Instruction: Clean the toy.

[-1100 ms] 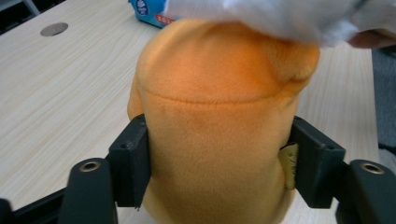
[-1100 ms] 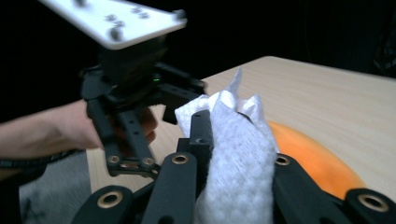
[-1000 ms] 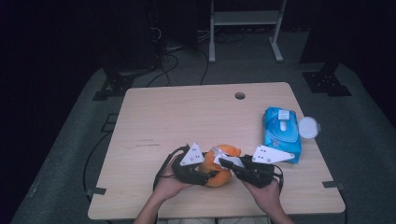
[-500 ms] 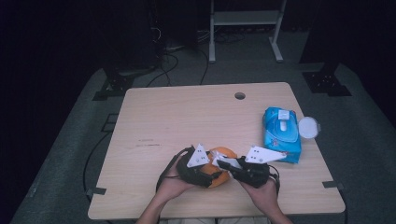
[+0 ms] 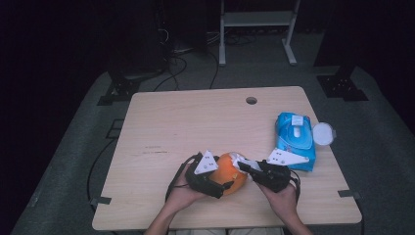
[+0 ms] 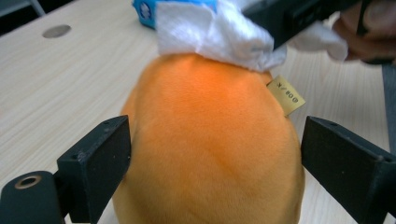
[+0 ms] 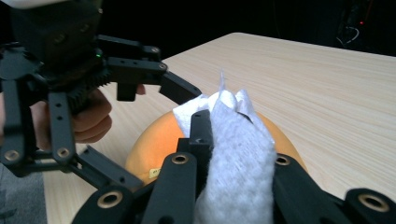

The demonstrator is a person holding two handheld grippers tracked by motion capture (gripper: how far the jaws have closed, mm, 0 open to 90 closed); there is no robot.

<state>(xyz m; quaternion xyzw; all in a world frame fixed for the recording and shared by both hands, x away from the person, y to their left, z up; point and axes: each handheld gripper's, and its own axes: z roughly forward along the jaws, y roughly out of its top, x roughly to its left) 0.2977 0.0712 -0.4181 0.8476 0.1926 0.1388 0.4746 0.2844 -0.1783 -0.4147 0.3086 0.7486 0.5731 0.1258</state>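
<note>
An orange plush toy (image 5: pixel 229 175) lies near the table's front edge. My left gripper (image 5: pixel 221 180) reaches it from the left. In the left gripper view its jaws (image 6: pixel 215 168) stand on either side of the plush (image 6: pixel 210 149). They have just been opening, and a narrow gap shows at the right jaw. My right gripper (image 5: pixel 244 168) comes from the right, shut on a white wipe (image 5: pixel 240 159). The wipe (image 7: pixel 238 154) rests on the top of the plush (image 7: pixel 149 149). A small yellow tag (image 6: pixel 287 95) sticks out of the plush.
A blue pack of wipes (image 5: pixel 295 139) lies at the table's right edge, with a round white lid (image 5: pixel 324 133) beside it. The wooden table (image 5: pixel 195 122) has a cable hole (image 5: pixel 251 100) near its far edge. A metal rack (image 5: pixel 254 29) and cables stand on the floor behind.
The left gripper's jaws have spread wider around the orange plush, and more of the plush shows. Both hands have stayed about where they were, with the wipe still on the plush.
</note>
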